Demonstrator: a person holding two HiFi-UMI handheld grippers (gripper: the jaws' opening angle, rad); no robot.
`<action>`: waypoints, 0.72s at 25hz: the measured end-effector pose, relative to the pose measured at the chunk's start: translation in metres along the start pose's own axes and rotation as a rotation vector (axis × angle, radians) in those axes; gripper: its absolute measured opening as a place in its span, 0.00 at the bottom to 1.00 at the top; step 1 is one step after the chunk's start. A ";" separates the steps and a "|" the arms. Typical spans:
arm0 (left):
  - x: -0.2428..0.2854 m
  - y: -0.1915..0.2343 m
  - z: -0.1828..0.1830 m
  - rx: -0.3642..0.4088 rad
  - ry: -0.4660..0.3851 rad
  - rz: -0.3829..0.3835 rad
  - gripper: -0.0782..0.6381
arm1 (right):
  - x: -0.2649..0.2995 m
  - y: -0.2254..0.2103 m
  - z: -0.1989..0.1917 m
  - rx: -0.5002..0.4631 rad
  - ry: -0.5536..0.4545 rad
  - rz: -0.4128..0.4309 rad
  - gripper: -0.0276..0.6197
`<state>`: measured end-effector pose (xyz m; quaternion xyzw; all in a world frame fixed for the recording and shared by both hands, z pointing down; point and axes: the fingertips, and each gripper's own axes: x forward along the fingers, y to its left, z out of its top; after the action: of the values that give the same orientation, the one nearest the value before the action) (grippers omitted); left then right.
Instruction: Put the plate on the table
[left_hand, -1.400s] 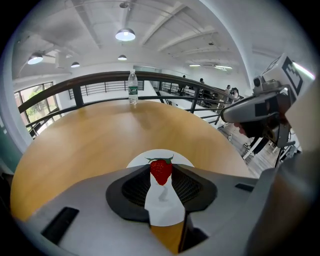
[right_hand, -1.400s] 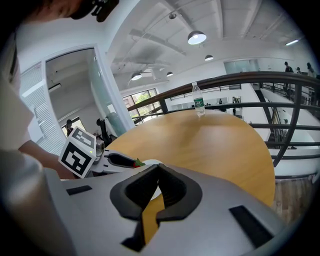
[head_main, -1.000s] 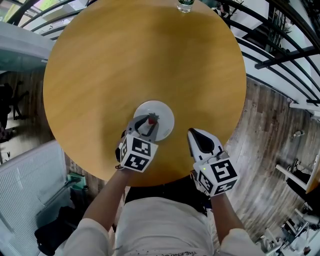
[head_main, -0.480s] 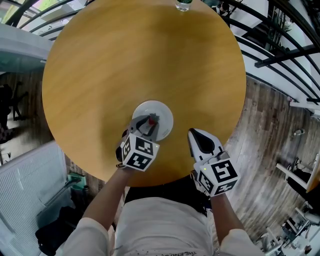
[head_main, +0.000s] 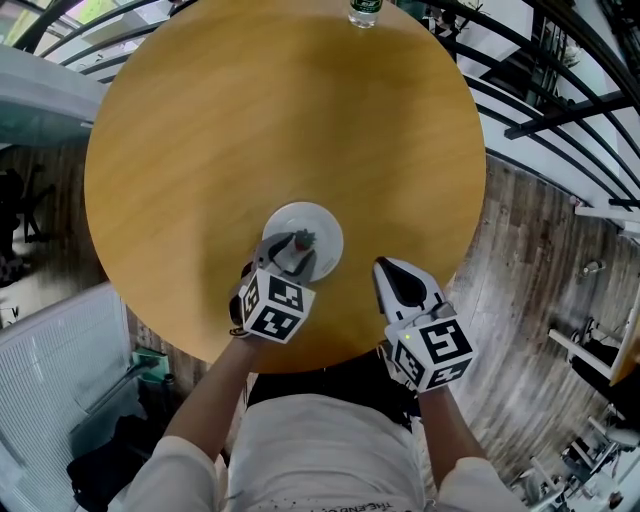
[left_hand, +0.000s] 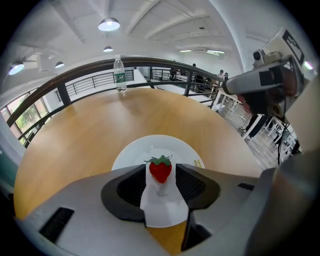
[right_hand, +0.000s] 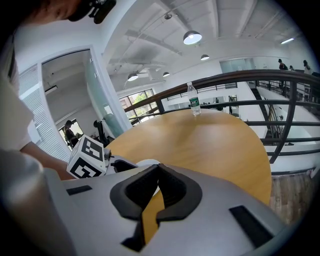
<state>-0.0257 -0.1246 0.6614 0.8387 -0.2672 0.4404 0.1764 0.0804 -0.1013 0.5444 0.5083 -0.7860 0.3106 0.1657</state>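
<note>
A white plate (head_main: 322, 222) (left_hand: 145, 147) lies flat on the round wooden table (head_main: 250, 120), near its front edge. A small red strawberry (left_hand: 160, 169) (head_main: 303, 240) stands on the plate. My left gripper (head_main: 297, 245) (left_hand: 160, 167) reaches over the plate's near rim, and its jaws have just been opening. The strawberry sits between the fingertips with a thin gap on each side, so the gripper is open. My right gripper (head_main: 386, 270) (right_hand: 159, 166) hovers over the table's front edge to the right of the plate, shut and empty.
A plastic water bottle (head_main: 366, 10) (left_hand: 119, 75) (right_hand: 194, 106) stands at the table's far edge. Black railings (head_main: 560, 90) curve round behind and to the right of the table. Wooden floor (head_main: 530, 300) lies below on the right.
The left gripper's jaws have spread a little around the strawberry. The plate stays on the table. The right gripper has not moved.
</note>
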 end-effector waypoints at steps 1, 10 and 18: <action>-0.003 0.000 0.000 -0.002 -0.003 0.005 0.39 | -0.002 0.001 0.001 -0.002 -0.003 0.000 0.07; -0.051 -0.002 0.001 -0.110 -0.091 0.022 0.39 | -0.019 0.017 0.018 -0.041 -0.035 0.018 0.07; -0.148 -0.014 0.025 -0.182 -0.293 0.093 0.22 | -0.054 0.050 0.040 -0.118 -0.076 0.059 0.07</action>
<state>-0.0708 -0.0830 0.5232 0.8613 -0.3673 0.2951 0.1903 0.0607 -0.0753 0.4667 0.4856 -0.8233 0.2491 0.1560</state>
